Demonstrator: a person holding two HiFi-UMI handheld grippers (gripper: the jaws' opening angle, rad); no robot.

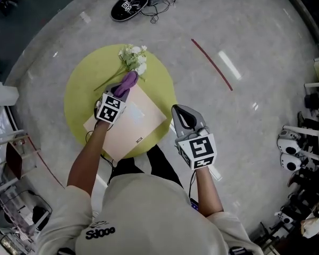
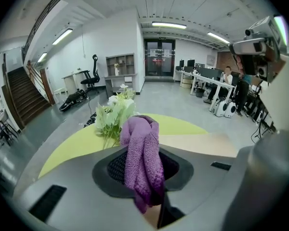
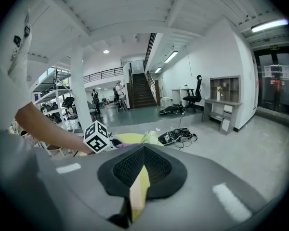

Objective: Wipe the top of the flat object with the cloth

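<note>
A beige flat board lies on the round yellow-green table. My left gripper is shut on a purple cloth, held over the board's far corner. In the left gripper view the cloth bunches up between the jaws and hangs down in front, with the board beyond to the right. My right gripper hovers off the table's right edge, right of the board; its jaws are shut with nothing between them. The right gripper view shows that gripper pointing towards the table.
A bunch of white flowers lies at the table's far side, just beyond the cloth. On the floor are a black bag with cables and a red line. White equipment stands at right, a rack at left.
</note>
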